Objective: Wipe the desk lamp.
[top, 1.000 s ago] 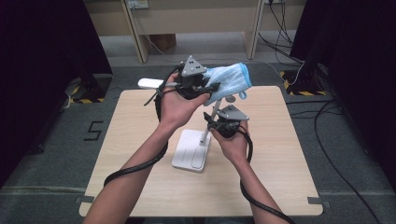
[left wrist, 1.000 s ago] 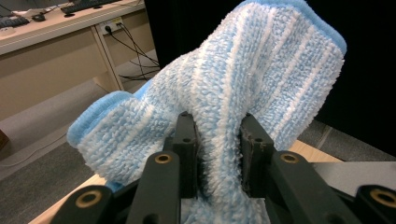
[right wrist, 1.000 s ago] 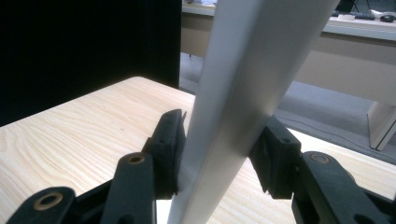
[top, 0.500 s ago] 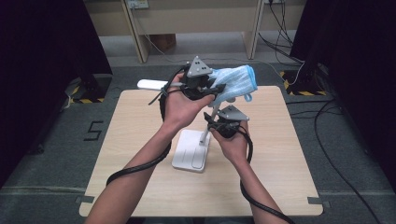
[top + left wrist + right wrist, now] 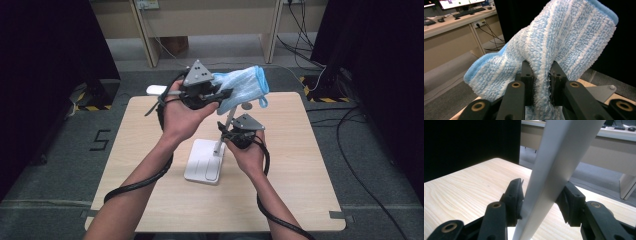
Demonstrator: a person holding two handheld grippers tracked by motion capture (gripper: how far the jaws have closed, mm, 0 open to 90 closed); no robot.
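Note:
A fluffy blue and white striped cloth (image 5: 245, 86) hangs in the air over the table's far side, pinched in a fold by my left gripper (image 5: 225, 95). In the left gripper view the cloth (image 5: 564, 37) bunches between the jaws of that gripper (image 5: 541, 75). A white stand has a flat base (image 5: 202, 167) on the table and a slanted pole (image 5: 229, 119) rising toward the cloth. My right gripper (image 5: 223, 136) is shut low on the pole. In the right gripper view the pole (image 5: 556, 167) is clamped between both jaws of that gripper (image 5: 541, 200).
The light wooden table (image 5: 300, 165) has bare room left and right of the stand. A small white object (image 5: 156, 90) lies at its far left edge. Wooden desk legs, cables and black curtains stand beyond the table.
My left gripper has shifted slightly left and lower with the cloth still in it. The right gripper and the stand have stayed put.

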